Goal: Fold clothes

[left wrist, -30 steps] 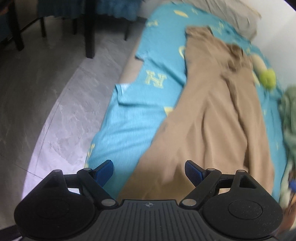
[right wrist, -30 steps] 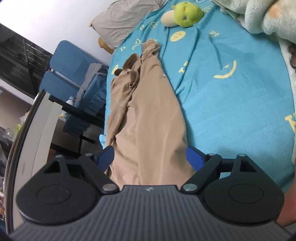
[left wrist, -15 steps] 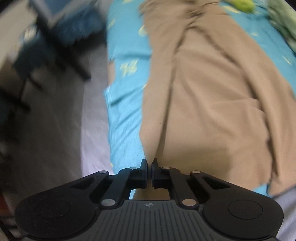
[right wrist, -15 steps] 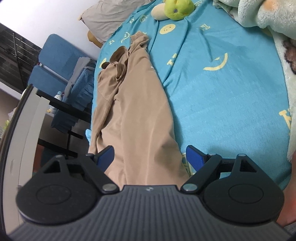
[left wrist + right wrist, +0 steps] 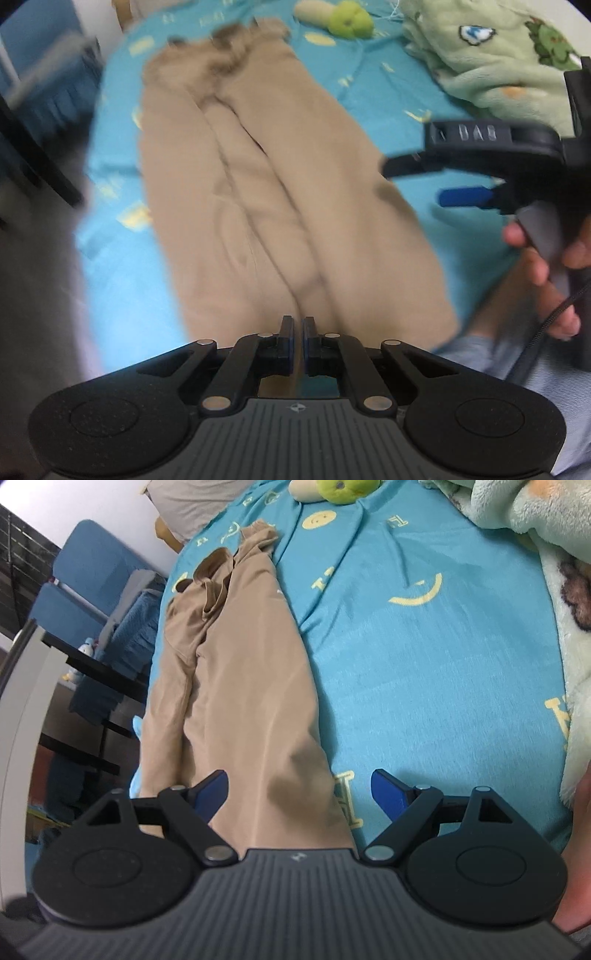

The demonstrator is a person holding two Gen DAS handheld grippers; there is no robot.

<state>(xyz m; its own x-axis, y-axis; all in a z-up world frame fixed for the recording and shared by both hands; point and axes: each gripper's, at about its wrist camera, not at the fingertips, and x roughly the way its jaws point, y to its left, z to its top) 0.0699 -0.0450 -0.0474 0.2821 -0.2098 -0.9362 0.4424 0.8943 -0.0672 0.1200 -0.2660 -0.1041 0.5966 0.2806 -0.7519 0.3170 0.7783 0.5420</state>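
Note:
Tan trousers (image 5: 258,192) lie lengthwise on a turquoise bed sheet (image 5: 122,295), waistband far, leg hems near. My left gripper (image 5: 298,332) is shut on the near hem of the trousers. My right gripper (image 5: 299,794) is open, its blue pads either side of the near right leg of the trousers (image 5: 251,686), a little above the cloth. The right gripper also shows at the right of the left wrist view (image 5: 472,177), held by a hand.
A green plush toy (image 5: 347,18) lies at the head of the bed. A pale green blanket (image 5: 509,51) is bunched on the right side. A grey pillow (image 5: 192,498), blue chairs (image 5: 85,576) and a dark table (image 5: 85,672) stand off the left edge.
My left gripper closed on the trouser hem and swung right along the bed end; the view is blurred by motion. My right gripper dropped slightly closer to the right leg, still open.

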